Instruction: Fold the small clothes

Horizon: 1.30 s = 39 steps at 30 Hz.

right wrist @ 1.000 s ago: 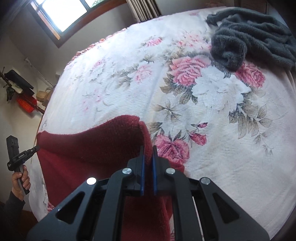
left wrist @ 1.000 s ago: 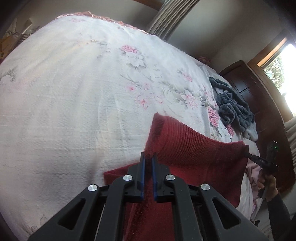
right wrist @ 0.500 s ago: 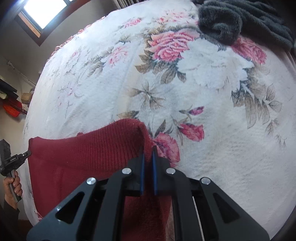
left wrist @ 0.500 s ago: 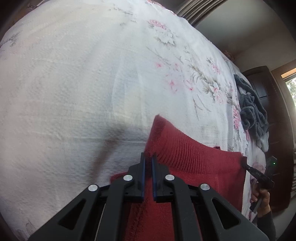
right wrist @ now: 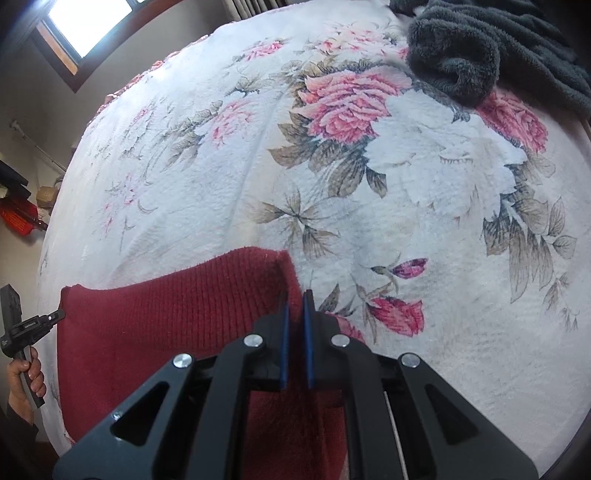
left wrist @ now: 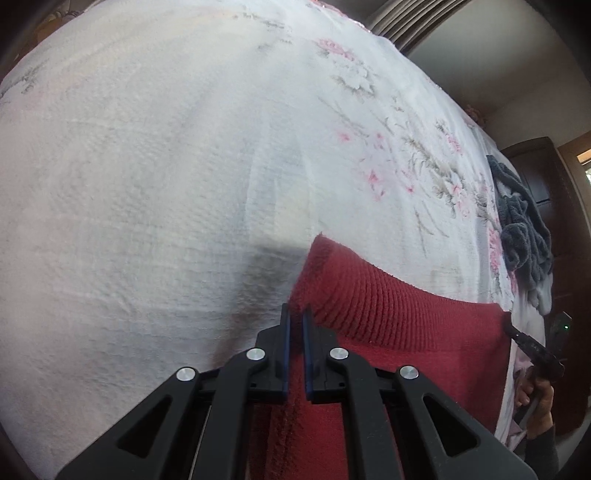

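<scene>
A dark red knitted garment is stretched between both grippers just above a white floral bedspread. My left gripper is shut on one corner of its ribbed edge. My right gripper is shut on the other corner of the red garment. In the left wrist view the right gripper shows at the cloth's far corner, held by a hand. The right wrist view shows the left gripper at the far left corner. The rest of the garment hangs below, hidden by the grippers.
A dark grey fleecy garment lies crumpled on the bedspread at the far right. A dark wooden headboard stands behind it. A window sits up left, with red items on a wall rack.
Both grippers have carried the red garment's top edge lower and farther over the bed; the bedspread now looms larger, and the cloth's edge sits close to it. Both stay shut.
</scene>
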Each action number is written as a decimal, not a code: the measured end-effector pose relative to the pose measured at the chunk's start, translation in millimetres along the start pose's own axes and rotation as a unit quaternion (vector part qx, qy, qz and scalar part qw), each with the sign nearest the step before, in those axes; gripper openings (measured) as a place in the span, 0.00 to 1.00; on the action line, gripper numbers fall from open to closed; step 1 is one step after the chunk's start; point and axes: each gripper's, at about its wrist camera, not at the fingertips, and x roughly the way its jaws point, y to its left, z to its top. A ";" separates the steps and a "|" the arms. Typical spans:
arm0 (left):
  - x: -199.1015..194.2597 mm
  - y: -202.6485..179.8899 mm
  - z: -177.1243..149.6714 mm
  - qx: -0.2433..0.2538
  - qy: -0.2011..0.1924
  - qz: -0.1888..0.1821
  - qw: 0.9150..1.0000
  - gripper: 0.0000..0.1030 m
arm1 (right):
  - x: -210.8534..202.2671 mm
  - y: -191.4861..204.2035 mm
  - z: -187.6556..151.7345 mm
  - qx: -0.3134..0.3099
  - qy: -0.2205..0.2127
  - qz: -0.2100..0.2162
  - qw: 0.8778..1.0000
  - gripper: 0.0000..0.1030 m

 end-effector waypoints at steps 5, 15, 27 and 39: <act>-3.8 -2.0 -9.5 0.001 -0.010 0.049 0.999 0.19 | 20.1 -15.5 -14.2 0.019 0.005 0.010 1.000 0.18; 14.8 -40.4 -38.3 0.049 0.025 -0.025 0.998 0.15 | 6.5 -27.7 -61.8 0.053 0.030 0.125 0.990 0.08; -28.9 -22.3 -100.0 0.075 0.013 -0.094 0.993 0.07 | -16.9 11.3 -103.1 0.003 0.045 0.149 0.988 0.03; -68.7 -14.0 -208.4 0.097 0.016 -0.128 0.987 0.05 | -46.7 42.1 -189.3 -0.003 0.062 0.212 0.975 0.08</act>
